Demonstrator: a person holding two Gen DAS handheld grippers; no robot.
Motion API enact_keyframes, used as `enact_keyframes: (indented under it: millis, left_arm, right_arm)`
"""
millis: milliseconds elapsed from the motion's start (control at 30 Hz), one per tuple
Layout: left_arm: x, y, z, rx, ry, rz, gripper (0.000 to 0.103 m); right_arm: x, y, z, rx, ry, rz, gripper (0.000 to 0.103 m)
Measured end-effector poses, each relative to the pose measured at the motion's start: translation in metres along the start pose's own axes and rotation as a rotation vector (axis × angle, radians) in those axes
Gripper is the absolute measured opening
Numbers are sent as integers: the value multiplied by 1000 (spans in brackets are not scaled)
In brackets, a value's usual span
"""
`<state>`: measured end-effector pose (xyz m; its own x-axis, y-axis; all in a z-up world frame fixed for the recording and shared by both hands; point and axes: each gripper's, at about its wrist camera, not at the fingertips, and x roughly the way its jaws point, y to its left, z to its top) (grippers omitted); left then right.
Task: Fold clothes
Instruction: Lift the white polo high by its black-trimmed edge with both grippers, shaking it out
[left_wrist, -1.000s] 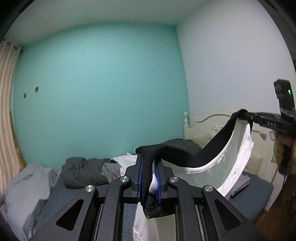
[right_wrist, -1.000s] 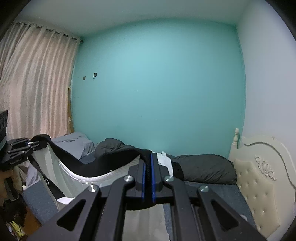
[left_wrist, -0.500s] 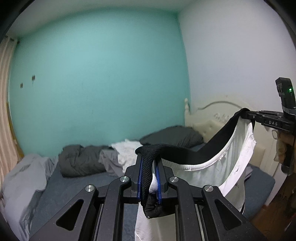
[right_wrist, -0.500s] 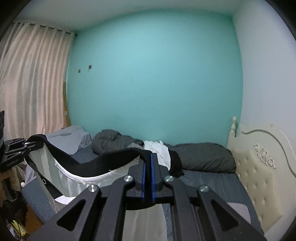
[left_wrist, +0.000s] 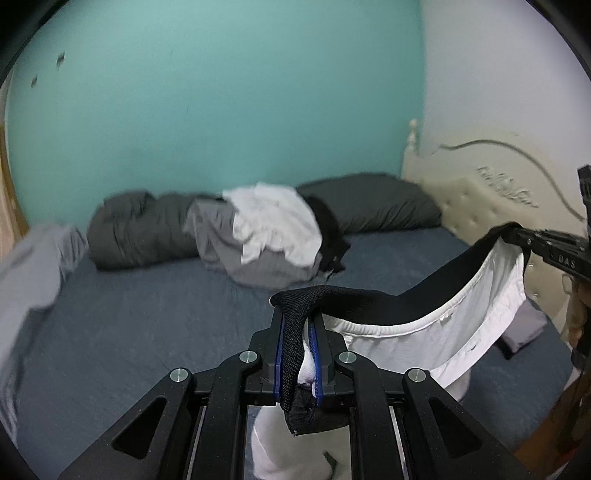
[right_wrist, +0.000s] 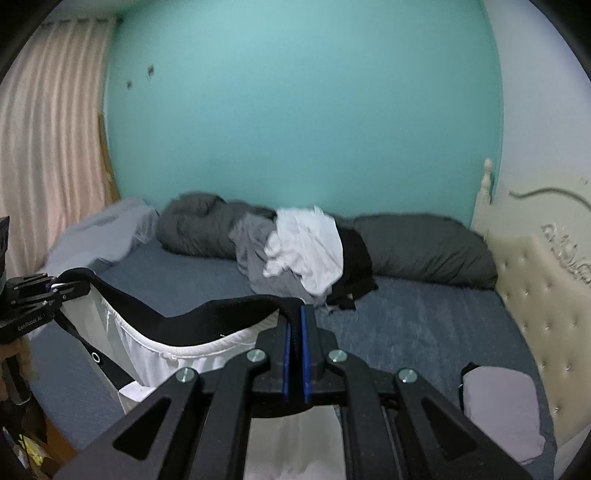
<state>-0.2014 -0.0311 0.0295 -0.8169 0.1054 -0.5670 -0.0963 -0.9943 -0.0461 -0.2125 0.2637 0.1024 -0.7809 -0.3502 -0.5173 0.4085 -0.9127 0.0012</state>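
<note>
Your white shorts (left_wrist: 424, 343) run off the bottom edge in both views, so you can't see their legs. The clothes pile (right_wrist: 303, 251) on the bed is motion-blurred, and its separate garments can't be told apart.

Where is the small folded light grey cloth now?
In the right wrist view the folded light grey cloth lies low right on the blue bed, beside the cream tufted headboard.
</note>
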Motion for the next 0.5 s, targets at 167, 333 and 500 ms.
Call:
enact_keyframes:
  millis: [167,333,500]
  left_arm:
    - [99,23,-16,-67,91,10,12]
    - [187,46,-33,-111,170,27,12]
    - [249,57,-42,-113,222,48,12]
  right_arm:
    - [104,-17,-26,24,104,-14,5]
    - [199,-41,-56,46,202,-12,4]
    - [275,-61,-79,94,270,3,5]
